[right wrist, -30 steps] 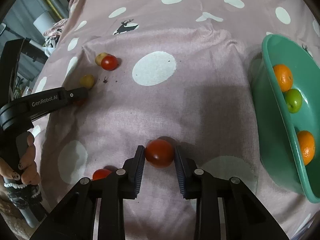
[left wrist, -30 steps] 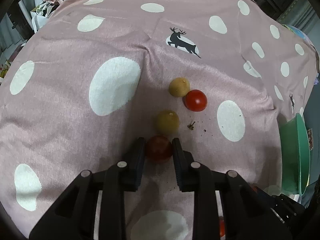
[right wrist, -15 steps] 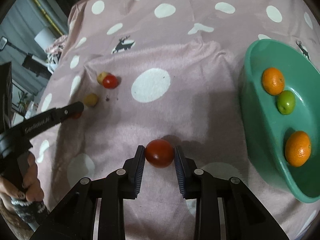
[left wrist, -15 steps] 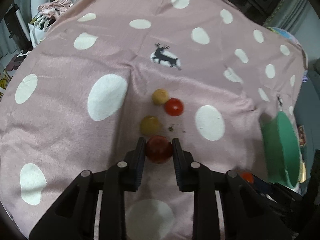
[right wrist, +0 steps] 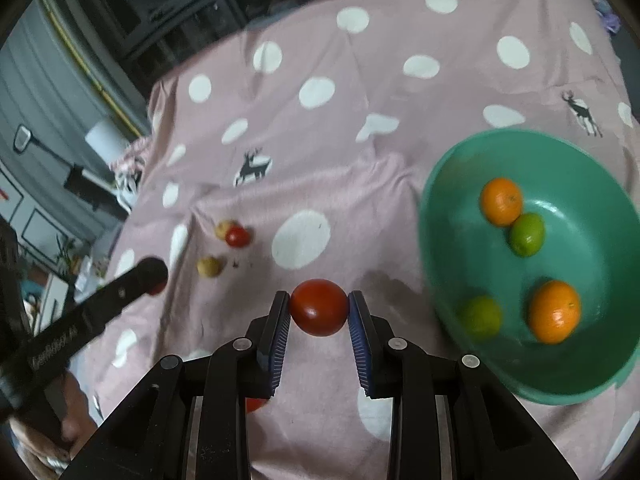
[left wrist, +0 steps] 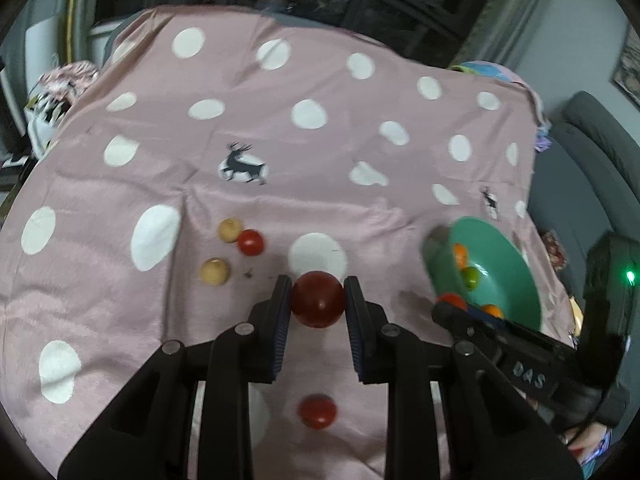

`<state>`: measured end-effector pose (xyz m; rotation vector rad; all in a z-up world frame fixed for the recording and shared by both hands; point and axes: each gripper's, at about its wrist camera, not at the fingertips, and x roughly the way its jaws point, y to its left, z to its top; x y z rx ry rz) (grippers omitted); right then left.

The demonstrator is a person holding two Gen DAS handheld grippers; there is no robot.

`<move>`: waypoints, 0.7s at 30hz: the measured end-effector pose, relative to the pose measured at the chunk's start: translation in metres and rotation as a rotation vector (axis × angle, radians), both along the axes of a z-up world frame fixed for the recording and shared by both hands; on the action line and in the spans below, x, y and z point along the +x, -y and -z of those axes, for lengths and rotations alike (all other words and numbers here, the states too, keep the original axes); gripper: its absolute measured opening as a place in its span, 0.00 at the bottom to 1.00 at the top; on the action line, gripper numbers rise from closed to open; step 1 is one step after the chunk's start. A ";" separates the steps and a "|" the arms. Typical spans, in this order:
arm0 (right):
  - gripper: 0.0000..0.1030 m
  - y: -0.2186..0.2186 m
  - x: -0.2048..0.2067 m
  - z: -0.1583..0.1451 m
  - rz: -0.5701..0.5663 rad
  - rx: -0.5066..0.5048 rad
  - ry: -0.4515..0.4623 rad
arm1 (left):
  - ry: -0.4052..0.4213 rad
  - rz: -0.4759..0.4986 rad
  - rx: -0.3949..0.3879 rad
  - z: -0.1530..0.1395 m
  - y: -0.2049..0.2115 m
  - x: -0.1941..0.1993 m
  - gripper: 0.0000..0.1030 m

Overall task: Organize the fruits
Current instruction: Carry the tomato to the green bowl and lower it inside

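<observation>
Left gripper (left wrist: 318,300) clamped on a dark red tomato (left wrist: 318,299); right gripper (right wrist: 319,307) clamped on a red tomato (right wrist: 319,306), both above the pink dotted cloth (right wrist: 360,80). Best carried over the green bowl (right wrist: 448,184) rim (near side raised), released low among oranges. Open cloth between.

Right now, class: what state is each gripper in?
Left gripper: closed on a dark red tomato.
Right gripper: closed on a red tomato.
</observation>
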<state>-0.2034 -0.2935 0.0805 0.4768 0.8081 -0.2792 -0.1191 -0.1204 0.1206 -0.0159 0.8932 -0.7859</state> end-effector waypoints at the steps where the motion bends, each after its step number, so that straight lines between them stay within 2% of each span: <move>1: 0.30 0.003 -0.003 -0.003 0.016 -0.002 0.012 | 0.010 0.012 -0.004 -0.003 0.002 -0.004 0.25; 12: 0.30 0.038 -0.046 -0.029 0.173 0.008 0.131 | 0.101 0.155 -0.007 -0.021 0.046 -0.052 0.25; 17: 0.31 0.059 -0.072 -0.036 0.268 0.014 0.173 | 0.098 0.209 -0.040 -0.024 0.075 -0.068 0.25; 21: 0.31 0.074 -0.089 -0.037 0.336 0.026 0.191 | 0.095 0.255 -0.029 -0.020 0.100 -0.082 0.25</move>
